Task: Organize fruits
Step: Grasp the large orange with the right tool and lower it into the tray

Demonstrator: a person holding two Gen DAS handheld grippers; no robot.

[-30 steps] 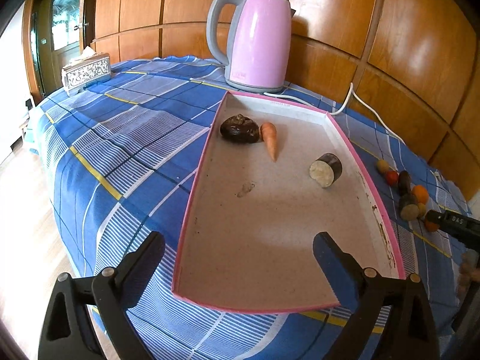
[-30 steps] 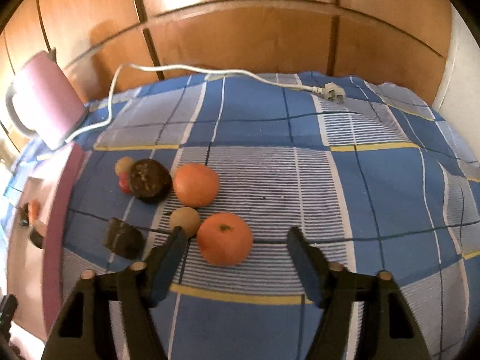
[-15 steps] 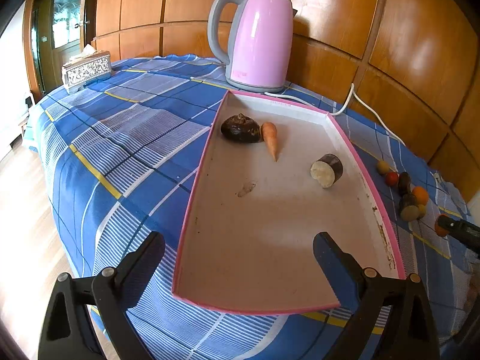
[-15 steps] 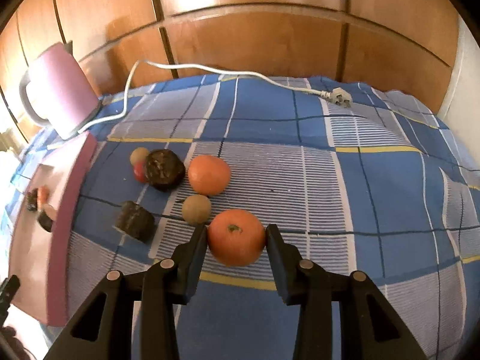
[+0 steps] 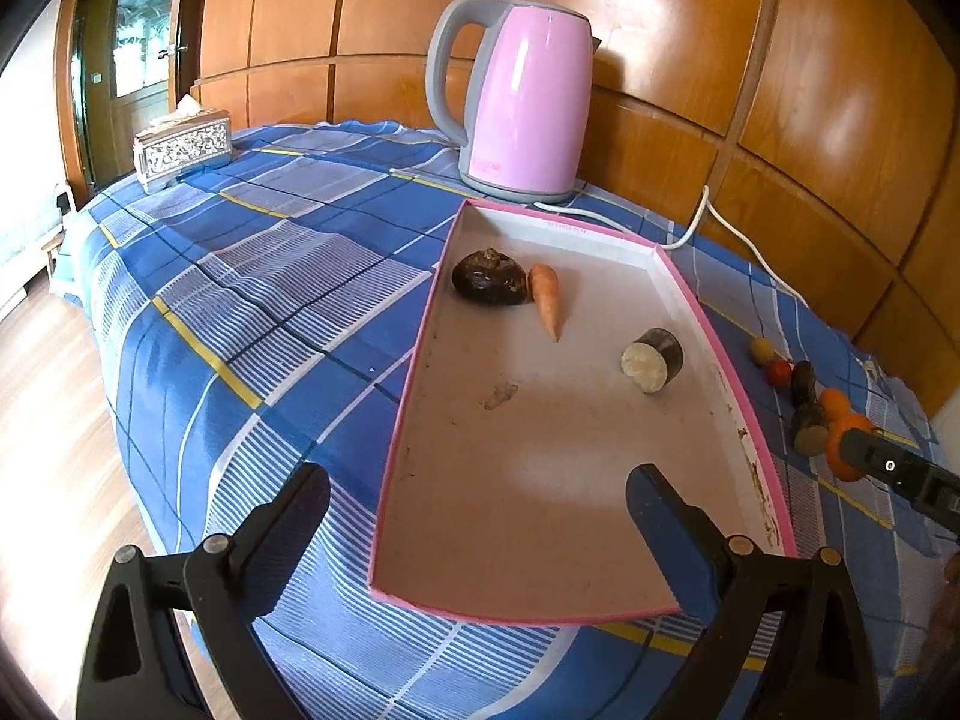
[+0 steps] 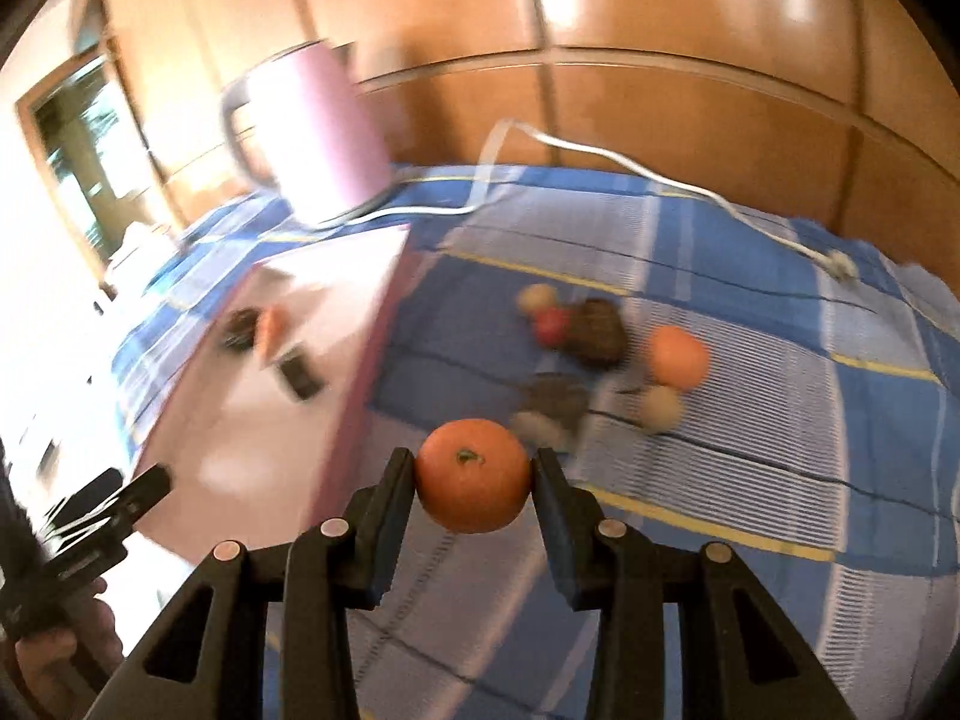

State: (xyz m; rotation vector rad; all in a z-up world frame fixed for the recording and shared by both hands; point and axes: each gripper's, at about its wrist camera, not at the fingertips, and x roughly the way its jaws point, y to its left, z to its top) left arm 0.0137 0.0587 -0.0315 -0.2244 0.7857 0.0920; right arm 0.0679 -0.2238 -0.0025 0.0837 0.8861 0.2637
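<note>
We hold the orange (image 6: pixel 473 474) clamped between the right claw (image 6: pixel 474 489) fingers, lifted off the counter (image 6: pixel 750 396) for transfer toward the tray (image 5: pixel 600 240), while our left claw (image 5: pixel 480 516) waits wide open over its near end.

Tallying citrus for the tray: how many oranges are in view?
2. One orange is clamped in the right tool; the other orange lies on the cloth beside the dark pieces. None looks hidden.

A blue checked cloth with white stripes and yellow lines (image 5: pixel 288 276) is seen beneath a pink-rimmed tray (image 5: pixel 414 360), a pink kettle with a grey handle (image 5: pixel 522 102), and an orange fruit (image 6: pixel 473 475).
</note>
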